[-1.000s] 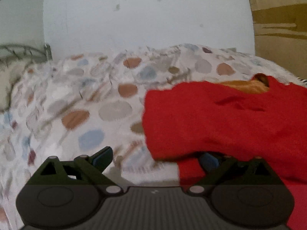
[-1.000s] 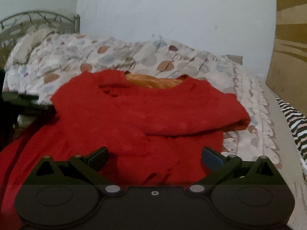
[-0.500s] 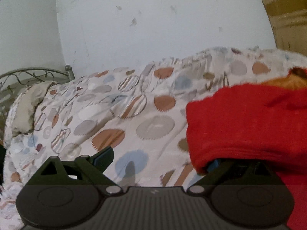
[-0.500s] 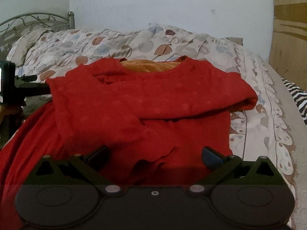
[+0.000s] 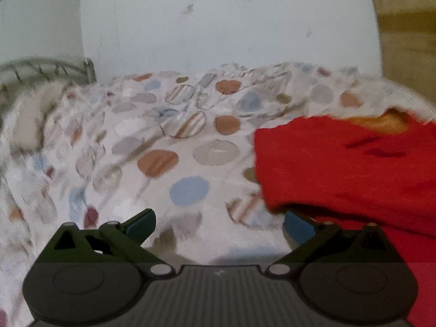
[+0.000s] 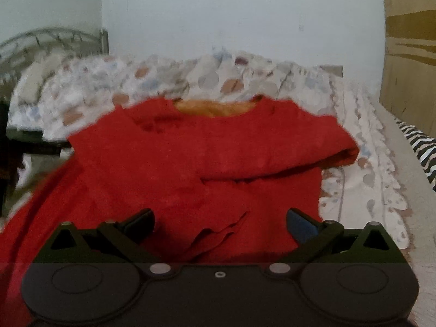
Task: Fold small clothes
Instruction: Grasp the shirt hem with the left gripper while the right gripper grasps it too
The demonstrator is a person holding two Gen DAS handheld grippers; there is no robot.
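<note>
Blur softens both views. Red garment (image 6: 207, 158) lies partly folded on the spotted bedspread (image 5: 174, 163), its left side cut off. Left gripper (image 5: 218, 223), jaws just widened, stands released; its right finger seems tucked under the cloth's edge. Right gripper (image 6: 220, 223) gapes, nothing pinched.

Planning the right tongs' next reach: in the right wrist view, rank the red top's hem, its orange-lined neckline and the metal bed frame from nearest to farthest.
1. Red top's hem, between the right tongs.
2. Orange-lined neckline, centre.
3. Metal bed frame, far left.
</note>
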